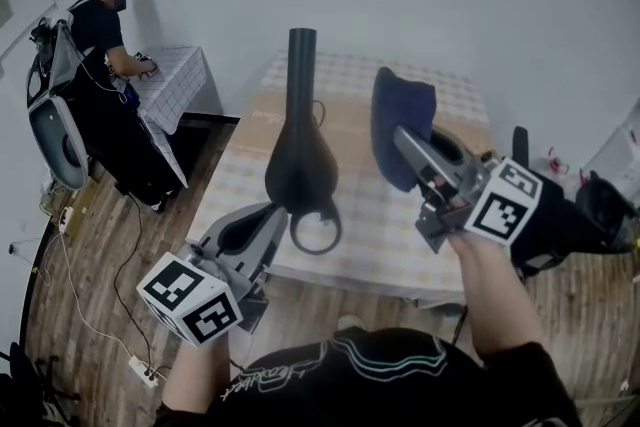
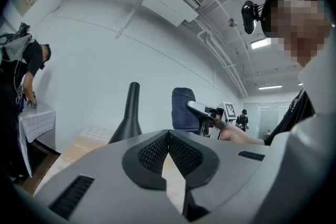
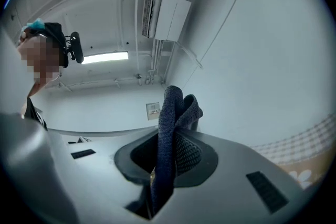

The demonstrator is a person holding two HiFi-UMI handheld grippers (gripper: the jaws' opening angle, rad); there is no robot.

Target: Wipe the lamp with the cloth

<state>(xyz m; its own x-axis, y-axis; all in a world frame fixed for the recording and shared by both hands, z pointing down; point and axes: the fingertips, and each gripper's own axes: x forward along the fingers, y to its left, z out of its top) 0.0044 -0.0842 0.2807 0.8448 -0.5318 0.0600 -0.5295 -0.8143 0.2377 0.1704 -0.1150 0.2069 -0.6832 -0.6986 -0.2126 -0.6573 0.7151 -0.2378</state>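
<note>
A black lamp (image 1: 300, 165) with a wide cone body, a narrow tube on top and a ring at its foot stands near the front of the checked table (image 1: 440, 85). It also shows in the left gripper view as lamp (image 2: 127, 115), left of the jaws and apart from them. My left gripper (image 1: 272, 215) hangs low beside the lamp's foot, with its pads meeting and nothing between them (image 2: 168, 136). To the lamp's right, my right gripper (image 1: 400, 137) is raised and shut on a dark blue cloth (image 1: 402, 115), which stands folded up out of the jaws (image 3: 170, 123).
A person (image 1: 100, 25) bends over a small checked table (image 1: 170, 80) at the far left. A cable and power strip (image 1: 145, 373) lie on the wooden floor. A black bag (image 1: 600, 205) sits at the right, beyond the table's edge.
</note>
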